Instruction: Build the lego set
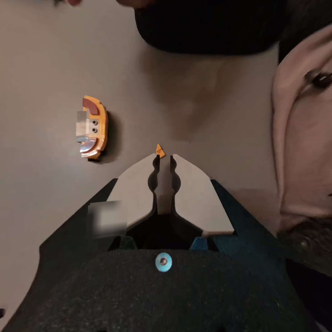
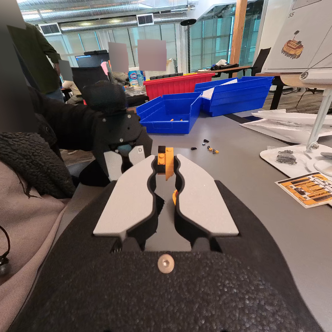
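My right gripper [image 2: 166,156] is shut on a small orange and black lego sub-assembly [image 2: 165,162] and holds it upright above the grey table [image 2: 233,179]. My left gripper [image 1: 164,156] points down at the table with its jaws a narrow gap apart. A tiny orange piece [image 1: 159,150] sits right at its left fingertip and does not span the gap. A curved orange assembly [image 1: 92,127] with brown and grey parts lies on the table to the left of it. The left gripper also shows in the right wrist view [image 2: 125,158], just left of the held piece.
Loose small black and orange pieces [image 2: 209,147] lie ahead. Blue bins [image 2: 168,113] and a red bin [image 2: 177,83] stand at the back. A sticker sheet [image 2: 305,192], a bag of dark parts [image 2: 286,158] and an instruction stand [image 2: 318,118] are on the right. A person's sleeve [image 2: 68,124] is on the left. Spacing between my two grippers at the tips: around 12 centimeters.
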